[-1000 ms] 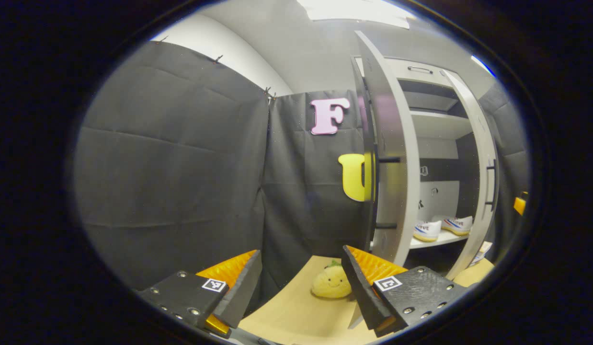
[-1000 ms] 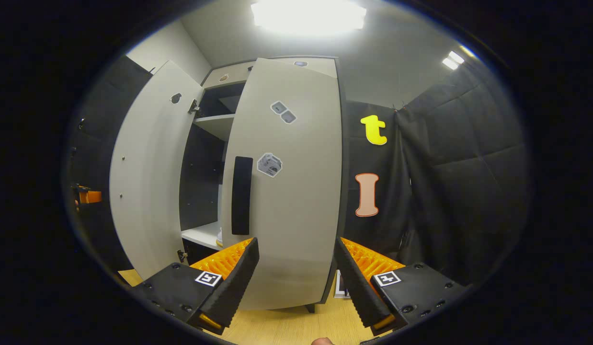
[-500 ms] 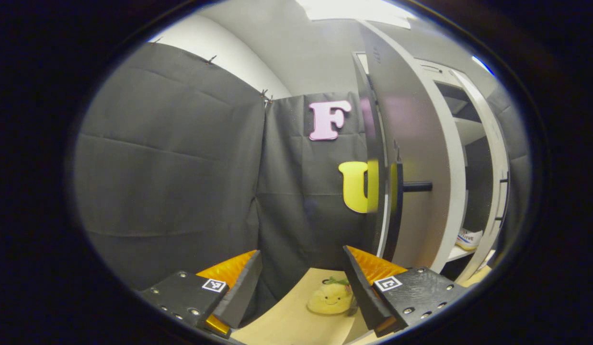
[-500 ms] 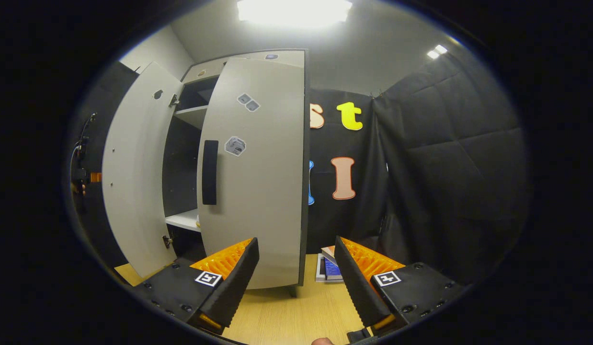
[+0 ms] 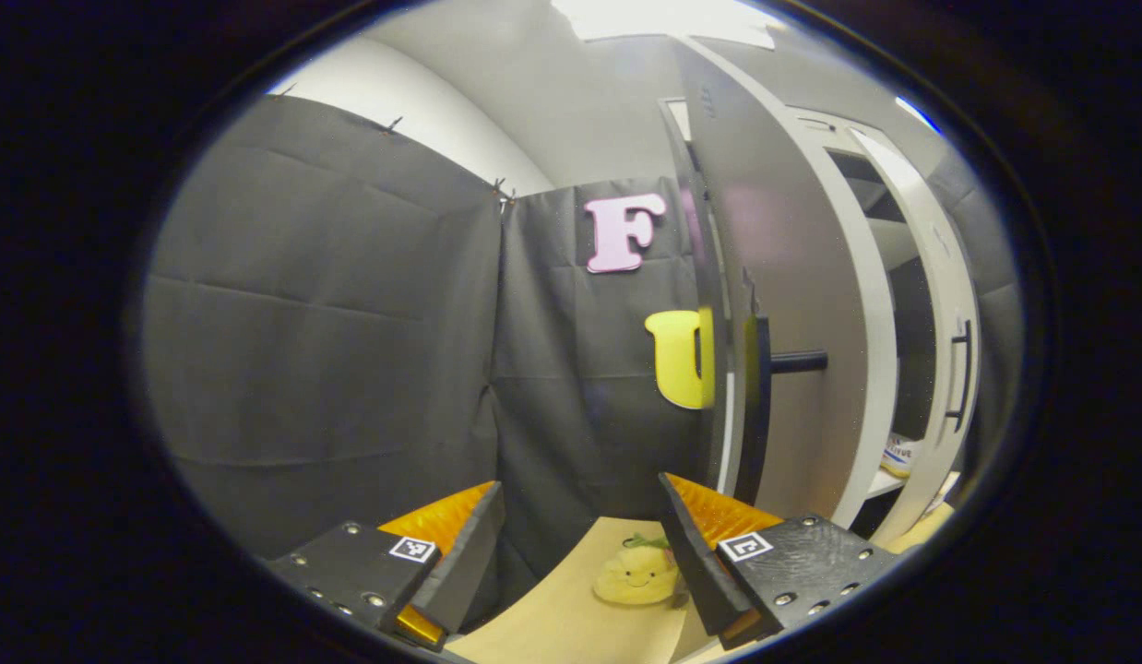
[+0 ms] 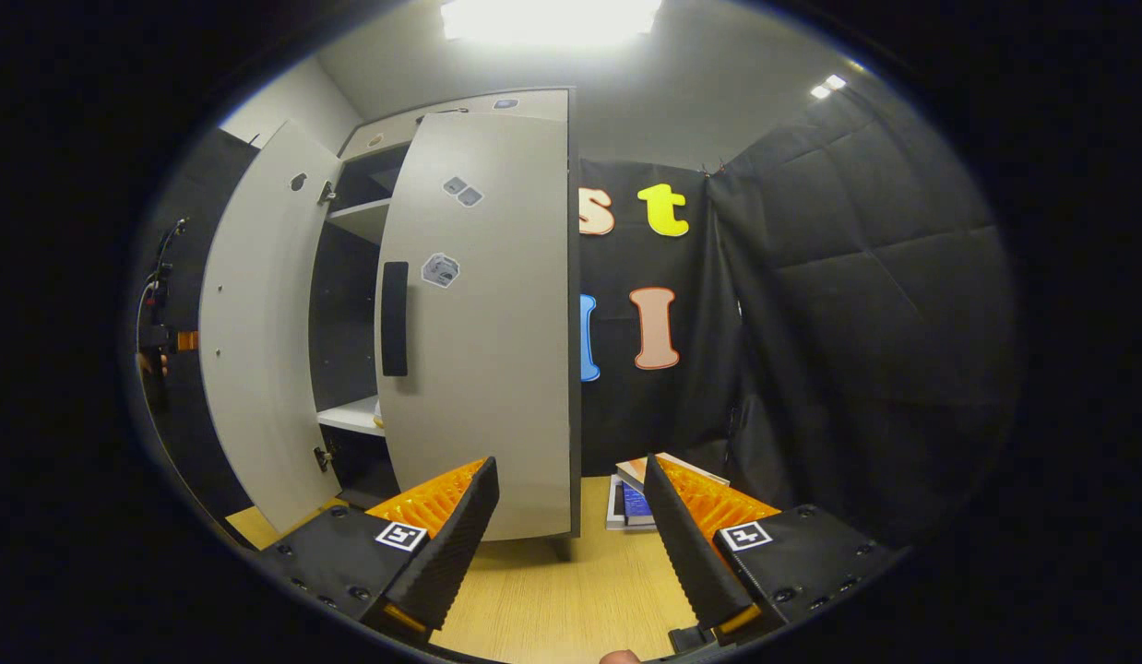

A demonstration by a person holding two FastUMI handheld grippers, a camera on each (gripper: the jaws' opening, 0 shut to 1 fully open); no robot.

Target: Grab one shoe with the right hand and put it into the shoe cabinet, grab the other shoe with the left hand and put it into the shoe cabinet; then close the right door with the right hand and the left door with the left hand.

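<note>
Tall grey shoe cabinet (image 6: 534, 101) standing on the pale wood floor (image 6: 553, 599) against the black cloth wall (image 6: 866, 304); seen in the right gripper view with both doors partly swung, the interior dark between them

Right door (image 6: 483, 332) nearly square to the cabinet front, narrow gap on its hinge-far side, a black vertical handle (image 6: 395, 318) and small stickers on its face

Left door (image 6: 257, 323) swung wider, plain inner face showing, hinge hardware at top and bottom

White shelf (image 6: 350, 415) visible low in the gap, another shelf higher up

In the left gripper view, left door (image 5: 792, 314) close and edge-on, its black bar handle (image 5: 765, 406) sticking out; beyond it the right door (image 5: 931, 304) as a thin pale strip with its own handle

One shoe (image 5: 898, 454), white with coloured trim, glimpsed on the low shelf inside the cabinet, through the gap between the doors; second shoe hidden, cannot tell where

Left gripper (image 5: 580, 544) released, fingers wide apart, nothing between them, held short of the left door's edge

Right gripper (image 6: 571, 526) likewise released and empty, hanging apart from the right door, above the floor

Stack of books (image 6: 636, 493) on the floor beside the cabinet's right foot

Small yellow plush toy (image 5: 636, 576) with a smiling face on the floor near the left door's base
</note>
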